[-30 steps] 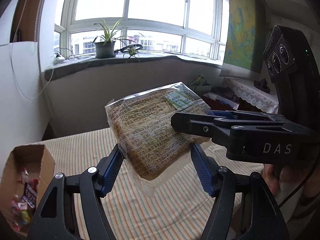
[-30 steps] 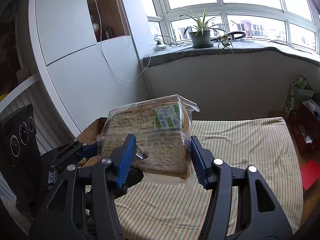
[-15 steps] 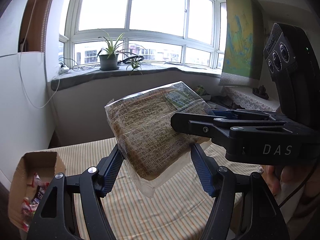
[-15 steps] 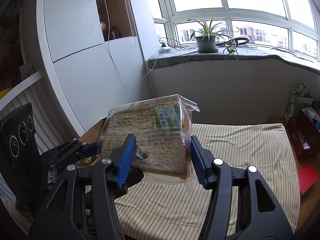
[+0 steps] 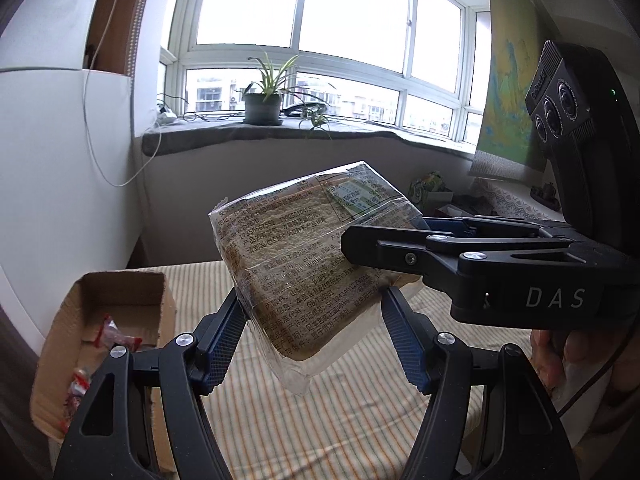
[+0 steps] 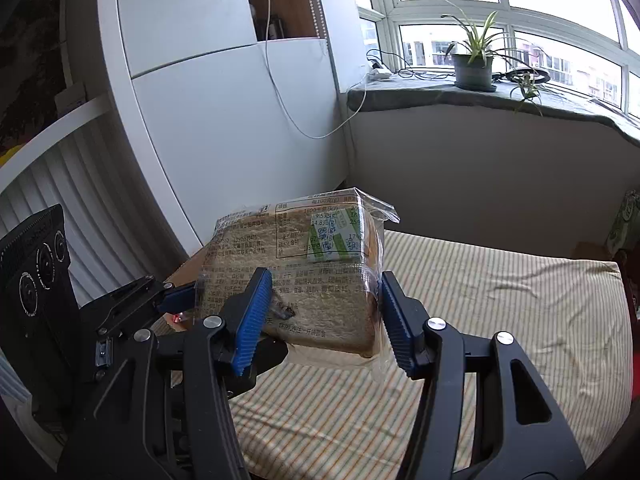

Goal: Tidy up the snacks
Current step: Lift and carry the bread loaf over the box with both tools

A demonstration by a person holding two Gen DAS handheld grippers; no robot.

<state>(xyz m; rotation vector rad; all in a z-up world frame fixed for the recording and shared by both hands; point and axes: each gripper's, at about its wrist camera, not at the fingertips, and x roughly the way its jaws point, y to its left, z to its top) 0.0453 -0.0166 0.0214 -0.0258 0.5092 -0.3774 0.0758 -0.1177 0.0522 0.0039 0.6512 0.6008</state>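
Observation:
A clear-wrapped pack of sliced bread [image 5: 304, 264] with printed text and a green label is held in the air above a striped bed cover. My left gripper [image 5: 314, 332] is shut on the pack's lower end. My right gripper [image 6: 322, 316] is shut on it from the side, and it also shows in the left wrist view [image 5: 440, 252]. The bread pack [image 6: 296, 276] is tilted. An open cardboard box [image 5: 100, 320] holding several small red-and-white wrapped snacks [image 5: 108, 336] sits low on the left, beside the bed.
The striped bed cover [image 6: 500, 320] spreads below and to the right. A white cabinet [image 6: 224, 120] stands at the left. A grey windowsill with a potted plant [image 5: 264, 100] runs along the back. Boxes and bags [image 5: 432, 192] lie at the far right.
Both grippers have swung left with the bread pack still held. The cardboard box has come further into the left wrist view, and the cabinet fills more of the right wrist view.

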